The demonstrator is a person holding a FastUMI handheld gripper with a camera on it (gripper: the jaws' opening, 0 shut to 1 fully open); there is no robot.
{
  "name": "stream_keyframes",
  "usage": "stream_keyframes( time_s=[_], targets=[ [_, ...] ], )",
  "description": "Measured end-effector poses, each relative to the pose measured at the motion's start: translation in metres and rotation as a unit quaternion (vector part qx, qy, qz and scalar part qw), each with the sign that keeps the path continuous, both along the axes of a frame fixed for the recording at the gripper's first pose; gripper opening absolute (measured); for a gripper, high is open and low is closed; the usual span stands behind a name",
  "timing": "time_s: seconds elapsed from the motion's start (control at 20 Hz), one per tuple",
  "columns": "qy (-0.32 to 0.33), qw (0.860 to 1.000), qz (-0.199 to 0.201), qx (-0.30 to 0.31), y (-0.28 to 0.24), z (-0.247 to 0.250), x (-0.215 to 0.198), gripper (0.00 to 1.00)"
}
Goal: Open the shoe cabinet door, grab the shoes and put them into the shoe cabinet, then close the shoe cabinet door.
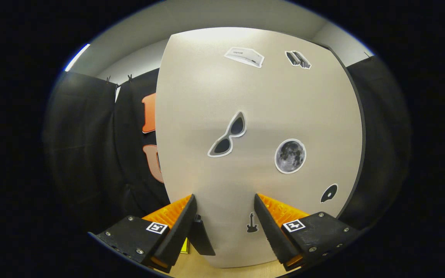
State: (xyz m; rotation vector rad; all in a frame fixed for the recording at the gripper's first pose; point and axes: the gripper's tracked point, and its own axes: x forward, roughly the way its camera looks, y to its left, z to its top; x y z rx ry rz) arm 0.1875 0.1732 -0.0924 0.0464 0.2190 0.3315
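The pale beige cabinet door (261,116), just beyond the parted fingers of the gripper (224,204), is showing black-and-white stickers: sunglasses (228,135), a grey moon (290,155), a black guitar (252,223).

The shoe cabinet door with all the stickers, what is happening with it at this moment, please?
A person's handheld gripper faces the shoe cabinet door, a pale panel carrying stickers such as sunglasses and a moon. The fingers are spread open with nothing held, and the door's lower part sits between them. A dark handle lies beside the left finger. Whether the door is fully shut or slightly ajar cannot be told.
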Motion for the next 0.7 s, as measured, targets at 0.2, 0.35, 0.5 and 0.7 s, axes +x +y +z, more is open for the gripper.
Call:
stream_keyframes(
  time_s=[0.2,0.35,0.5,0.7],
  targets=[
    [-0.005,1.0,-0.017,-0.007,0.001,0.0,0.006,0.93],
    [-0.008,0.999,-0.029,-0.012,0.002,-0.001,0.01,0.93],
    [-0.011,0.999,-0.042,-0.013,0.003,-0.001,0.012,0.94],
    [-0.004,0.998,-0.056,-0.02,0.006,0.003,0.005,0.94]
  ],
)
